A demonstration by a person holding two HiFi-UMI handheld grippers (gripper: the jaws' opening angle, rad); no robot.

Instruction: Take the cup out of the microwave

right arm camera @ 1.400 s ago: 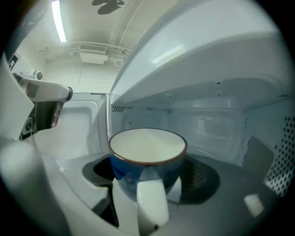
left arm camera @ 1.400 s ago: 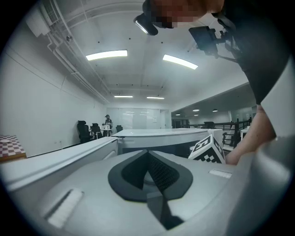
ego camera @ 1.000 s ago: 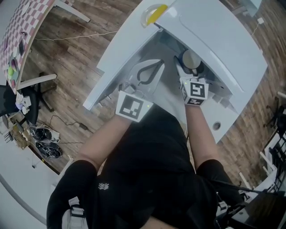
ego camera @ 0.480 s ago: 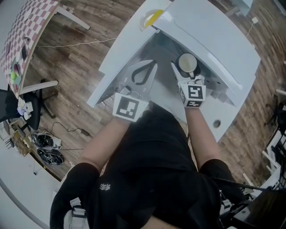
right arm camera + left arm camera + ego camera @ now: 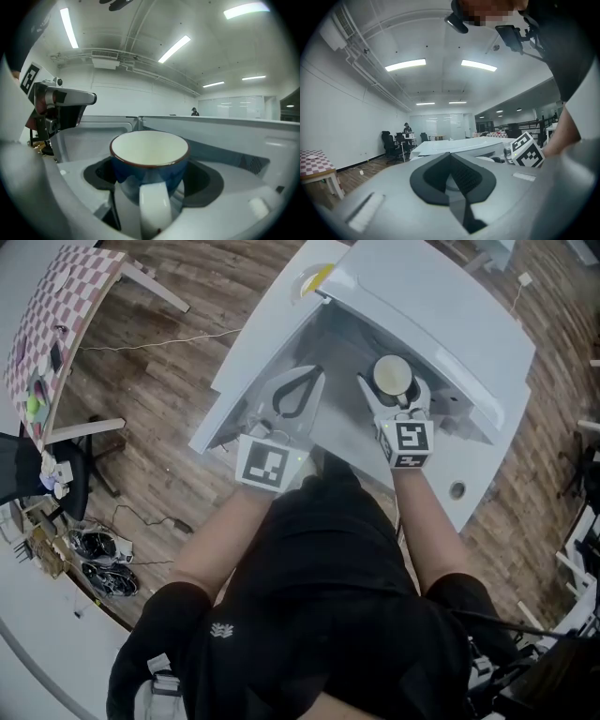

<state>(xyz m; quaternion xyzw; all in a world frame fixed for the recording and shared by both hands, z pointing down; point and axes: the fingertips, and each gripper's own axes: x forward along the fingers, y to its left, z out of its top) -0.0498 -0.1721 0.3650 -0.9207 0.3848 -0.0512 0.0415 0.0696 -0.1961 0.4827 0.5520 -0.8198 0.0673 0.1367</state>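
Note:
A blue cup [image 5: 392,374] with a cream inside sits between the jaws of my right gripper [image 5: 395,395], which is shut on it just in front of the white microwave [image 5: 441,315]. In the right gripper view the cup [image 5: 150,159] is upright, its white handle turned towards the camera, and the right gripper [image 5: 150,185] clasps its lower body. My left gripper [image 5: 292,395] hangs shut and empty to the cup's left, beside the open microwave door [image 5: 248,352]. In its own view the left gripper [image 5: 450,157] has its pads together.
A yellow object [image 5: 316,276] lies at the microwave's far left corner. The white table [image 5: 469,507] has a cable hole. On the wooden floor to the left stand a checkered table [image 5: 56,315], a black chair [image 5: 28,465] and cables [image 5: 103,554].
The right gripper has drawn the cup back out of the microwave's shadow towards me. The left gripper has stayed shut beside it.

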